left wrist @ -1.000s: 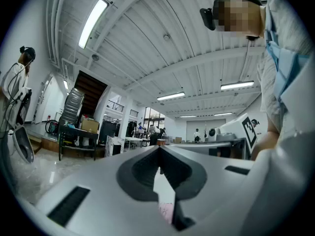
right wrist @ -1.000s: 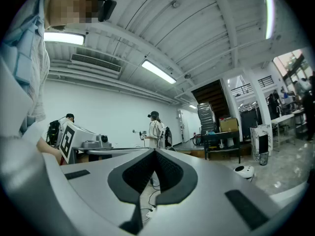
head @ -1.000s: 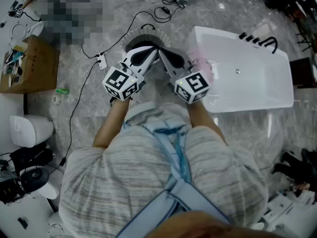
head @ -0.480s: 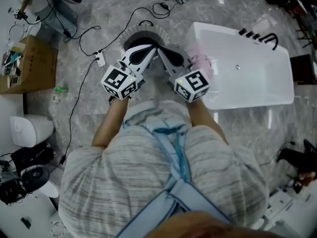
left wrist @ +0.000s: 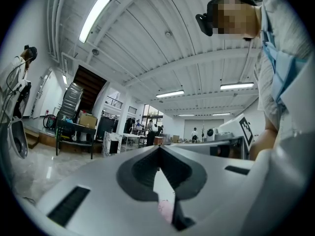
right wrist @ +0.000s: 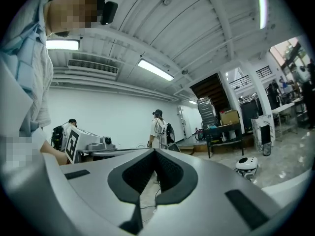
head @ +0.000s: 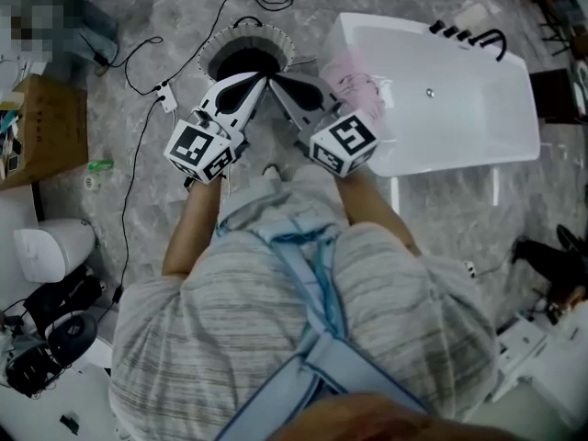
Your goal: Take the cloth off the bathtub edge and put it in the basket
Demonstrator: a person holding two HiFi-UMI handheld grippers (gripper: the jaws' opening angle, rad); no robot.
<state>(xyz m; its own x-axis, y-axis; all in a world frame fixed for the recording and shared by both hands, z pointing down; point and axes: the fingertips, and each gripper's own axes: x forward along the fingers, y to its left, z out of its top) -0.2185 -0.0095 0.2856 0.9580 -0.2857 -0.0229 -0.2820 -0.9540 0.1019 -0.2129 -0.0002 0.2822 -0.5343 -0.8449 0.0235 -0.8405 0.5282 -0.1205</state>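
Basket point(head: 246, 31) is seen leftmost on the floor; left gripper point(head: 260, 79) and right gripper point(head: 275, 83) are held with jaws together, empty, tips near its rim; pink cloth point(head: 354, 81) is left draped on bathtub point(head: 478, 118) edge.

Bathtub point(head: 478, 150) glossy white; cloth point(head: 354, 76) soft pink fabric; floor point(head: 165, 26) polished stone.

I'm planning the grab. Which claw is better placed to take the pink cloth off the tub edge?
Right. The right claw, shut, sits beside the pink cloth on the bathtub edge; the left claw, also shut, is farther away.
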